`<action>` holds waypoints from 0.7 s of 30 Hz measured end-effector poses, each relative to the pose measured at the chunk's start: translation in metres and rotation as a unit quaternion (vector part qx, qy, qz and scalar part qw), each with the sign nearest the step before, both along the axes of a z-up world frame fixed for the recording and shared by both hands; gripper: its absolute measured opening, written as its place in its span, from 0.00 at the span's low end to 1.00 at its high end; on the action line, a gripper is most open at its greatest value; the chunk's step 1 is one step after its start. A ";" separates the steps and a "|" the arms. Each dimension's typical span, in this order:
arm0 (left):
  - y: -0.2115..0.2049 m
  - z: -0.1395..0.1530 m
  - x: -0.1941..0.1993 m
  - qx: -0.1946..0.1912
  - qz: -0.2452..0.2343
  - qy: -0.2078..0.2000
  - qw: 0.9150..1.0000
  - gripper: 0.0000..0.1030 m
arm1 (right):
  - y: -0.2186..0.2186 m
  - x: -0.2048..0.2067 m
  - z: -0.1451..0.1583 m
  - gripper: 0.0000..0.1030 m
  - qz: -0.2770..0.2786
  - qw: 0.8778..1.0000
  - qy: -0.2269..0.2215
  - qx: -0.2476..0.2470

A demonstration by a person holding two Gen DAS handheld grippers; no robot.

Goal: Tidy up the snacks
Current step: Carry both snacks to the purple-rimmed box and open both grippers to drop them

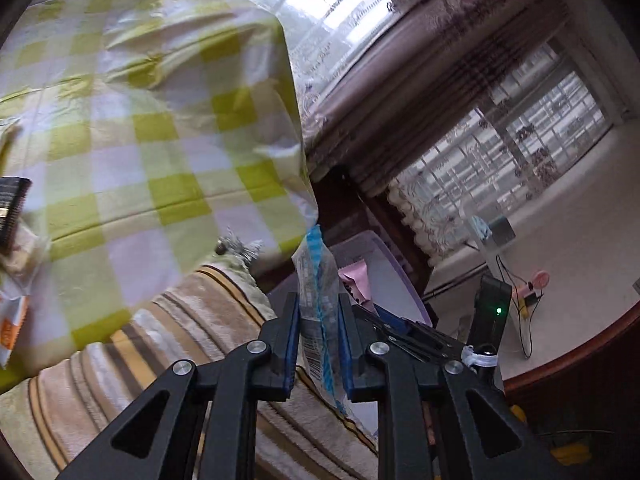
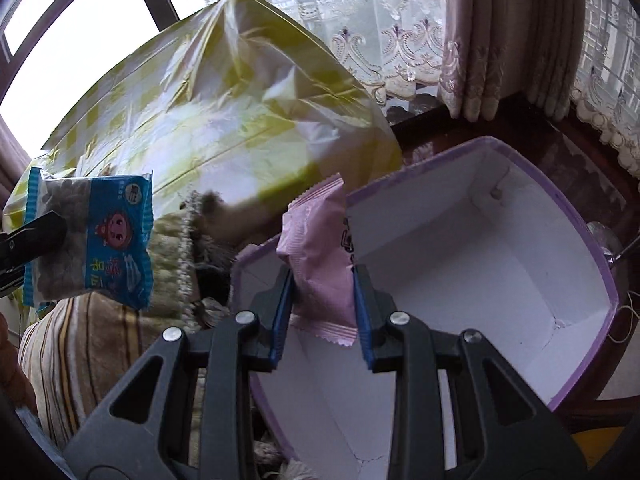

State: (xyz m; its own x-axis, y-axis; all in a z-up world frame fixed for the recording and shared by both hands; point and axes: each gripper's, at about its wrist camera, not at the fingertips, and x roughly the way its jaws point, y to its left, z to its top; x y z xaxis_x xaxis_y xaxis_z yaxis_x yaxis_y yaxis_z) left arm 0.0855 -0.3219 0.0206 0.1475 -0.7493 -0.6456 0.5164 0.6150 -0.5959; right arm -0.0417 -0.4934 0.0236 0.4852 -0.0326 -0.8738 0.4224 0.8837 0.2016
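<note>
Left claw (image 1: 319,312) clamped on a blue-and-clear snack packet (image 1: 316,280) held edge-on beside the green-checked desk cloth (image 1: 140,120), right claw (image 2: 323,280) gripping a pink snack packet (image 2: 316,248) over the white, purple-rimmed box (image 2: 480,248), striped blanket (image 1: 200,340) below

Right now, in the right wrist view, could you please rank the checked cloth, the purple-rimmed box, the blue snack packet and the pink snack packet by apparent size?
1. checked cloth
2. purple-rimmed box
3. blue snack packet
4. pink snack packet, partly hidden between the fingers, so this last ranking is unsure.
</note>
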 end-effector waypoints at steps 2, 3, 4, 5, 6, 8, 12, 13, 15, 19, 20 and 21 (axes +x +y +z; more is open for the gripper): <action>-0.017 -0.007 -0.005 0.015 -0.022 0.008 1.000 0.17 | -0.007 -0.006 -0.006 0.34 -0.009 1.000 0.009 0.000; -0.022 -0.009 -0.007 0.020 -0.031 0.013 0.999 0.18 | -0.010 -0.008 -0.008 0.35 -0.012 1.000 0.011 0.000; -0.026 -0.012 -0.008 0.025 -0.038 0.019 0.999 0.23 | -0.010 -0.010 -0.009 0.36 -0.014 1.000 0.011 0.003; -0.028 -0.014 -0.009 0.027 -0.043 0.025 0.998 0.25 | -0.012 -0.013 -0.009 0.37 -0.015 1.000 0.011 0.004; -0.028 -0.015 -0.009 0.030 -0.043 0.029 0.998 0.30 | -0.013 -0.014 -0.009 0.39 -0.016 1.000 0.011 0.001; -0.023 -0.014 -0.007 0.034 -0.034 0.030 0.998 0.47 | -0.012 -0.015 -0.008 0.67 -0.019 1.000 0.014 -0.014; -0.001 -0.002 -0.006 0.018 0.003 0.005 1.000 0.65 | -0.003 -0.013 0.003 0.81 -0.017 0.999 0.002 -0.044; 0.005 0.002 -0.007 0.022 0.019 -0.010 1.000 0.65 | 0.001 -0.012 0.006 0.82 -0.016 0.998 0.004 -0.054; 0.018 0.013 -0.013 0.041 0.056 -0.067 0.995 0.66 | 0.007 -0.007 0.010 0.85 -0.018 0.996 0.014 -0.084; 0.054 0.028 -0.023 0.056 0.096 -0.151 0.982 0.78 | 0.020 -0.003 0.018 0.85 -0.015 0.995 -0.005 -0.094; 0.066 0.030 -0.023 0.066 0.113 -0.158 0.979 0.78 | 0.024 -0.001 0.020 0.85 -0.011 0.995 -0.009 -0.096; 0.079 0.030 -0.022 0.071 0.125 -0.155 0.977 0.78 | 0.029 0.000 0.022 0.85 -0.004 0.995 -0.013 -0.098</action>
